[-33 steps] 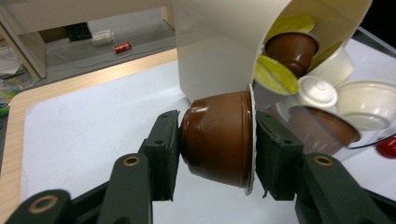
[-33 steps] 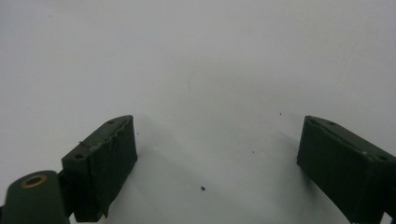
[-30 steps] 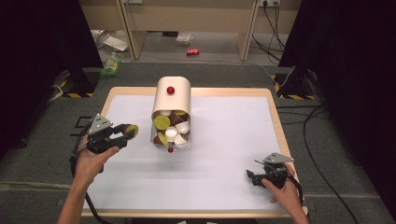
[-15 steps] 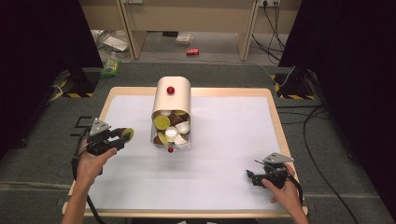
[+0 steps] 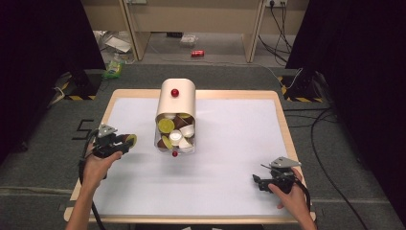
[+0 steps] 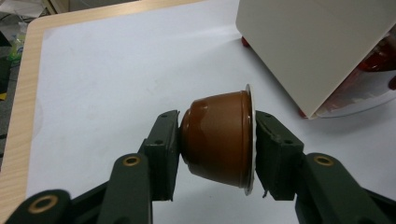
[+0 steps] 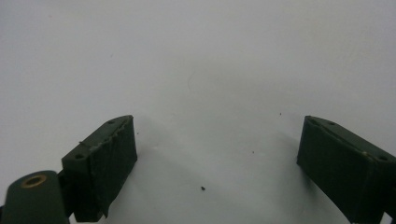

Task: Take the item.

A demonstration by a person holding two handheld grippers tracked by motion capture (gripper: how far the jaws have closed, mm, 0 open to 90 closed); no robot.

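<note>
left gripper point(image 6: 217, 144) fingers clamped on brown capsule point(image 6: 218, 139) over the table point(image 5: 230, 143), right gripper point(image 7: 217, 158) fingers wide apart, empty.

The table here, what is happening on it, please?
A person holds a tool in each hand. The left tool is shut on a brown coffee capsule, beside the beige capsule dispenser, which lies full of capsules on the white table. The right tool rests open and empty near the table's front right.

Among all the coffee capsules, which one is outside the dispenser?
The brown coffee capsule, clamped between the jaws of the left hand-held gripper, left of the cream dispenser. The other capsules all sit in the dispenser's open front.
</note>
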